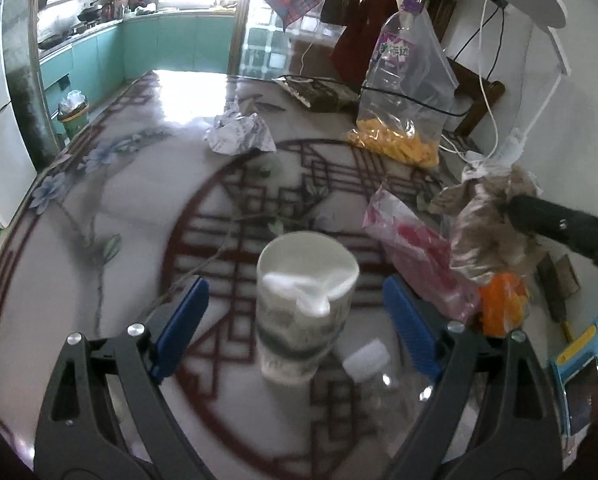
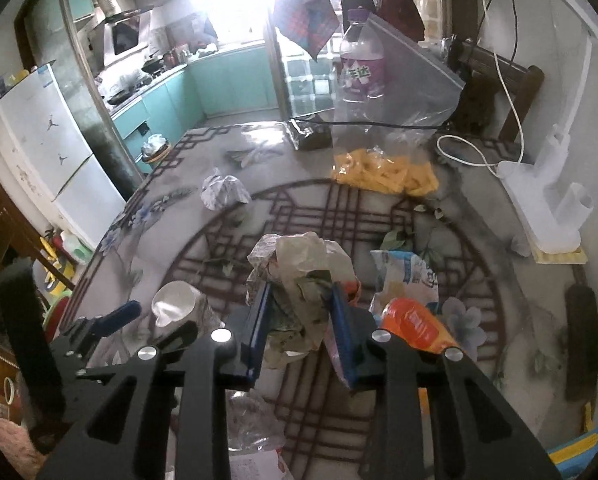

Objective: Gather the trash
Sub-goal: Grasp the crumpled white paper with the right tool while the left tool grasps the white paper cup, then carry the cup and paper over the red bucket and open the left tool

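Your right gripper [image 2: 299, 320] is clamped on a crumpled wad of wrappers [image 2: 299, 264], held above the table [image 2: 519, 300]. Your left gripper [image 1: 295, 312] hangs wide open around the paper cup [image 1: 303, 300], touching nothing. Another paper ball [image 1: 239, 132] lies farther off, near the bag of yellow snacks [image 1: 395, 144].

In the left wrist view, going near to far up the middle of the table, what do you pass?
Paper cup between the open jaws of the left gripper → crumpled white paper → dark snack packet at the far edge of the table.
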### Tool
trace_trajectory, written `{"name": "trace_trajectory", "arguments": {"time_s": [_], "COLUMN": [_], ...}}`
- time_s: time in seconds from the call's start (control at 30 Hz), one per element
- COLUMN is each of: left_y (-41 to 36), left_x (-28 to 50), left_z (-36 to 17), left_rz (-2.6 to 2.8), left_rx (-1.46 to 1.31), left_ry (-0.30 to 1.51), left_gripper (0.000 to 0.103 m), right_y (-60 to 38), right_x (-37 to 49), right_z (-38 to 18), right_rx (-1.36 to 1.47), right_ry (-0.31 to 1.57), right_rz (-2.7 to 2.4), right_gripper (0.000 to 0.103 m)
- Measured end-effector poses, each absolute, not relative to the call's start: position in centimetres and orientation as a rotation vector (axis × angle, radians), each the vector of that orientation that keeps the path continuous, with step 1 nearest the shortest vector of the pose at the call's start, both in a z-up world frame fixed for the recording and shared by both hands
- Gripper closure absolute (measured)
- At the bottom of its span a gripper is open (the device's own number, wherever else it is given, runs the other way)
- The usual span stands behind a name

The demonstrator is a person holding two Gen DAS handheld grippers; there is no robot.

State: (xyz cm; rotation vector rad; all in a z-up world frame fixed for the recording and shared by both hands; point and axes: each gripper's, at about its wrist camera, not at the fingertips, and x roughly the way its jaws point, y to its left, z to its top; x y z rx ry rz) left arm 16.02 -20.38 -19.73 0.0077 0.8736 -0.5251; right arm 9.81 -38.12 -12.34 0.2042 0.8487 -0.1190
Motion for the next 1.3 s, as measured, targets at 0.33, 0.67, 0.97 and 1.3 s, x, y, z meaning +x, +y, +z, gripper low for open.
{"name": "trace_trajectory", "arguments": {"time_s": [0.33,0.67,0.97,1.3], "left_y": [-21.2,-17.7,-11.0,-4.1], "left_x": [18.2,15.8,11.4,6.9], "left_z": [-21.5,-15.2,-8.0,-4.8], "left_rz": [-0.548,-0.505,-0.402,-0.301], "left_rx": [-0.052,-0.046,-0.099,-0.185], "left_ry": [0.934,0.824,0.743,0.672], "left_gripper": [0.053,0.054,0.053,0.053], "right_y": [-37.9,-34.7,-29.5,-24.4], "right_x": [11.0,9.6,6.7,4.1], "right_z": [-11.6,-9.8,-6.2,-3.2], "right_rx": [0.202,0.188,0.143,0.064], "right_ry": [0.827,0.802,0.728,0.661], "right_rz": [-0.102,-0.046,0.037,0.092], "right_gripper": [0.073,0.073,0.072,0.071]}}
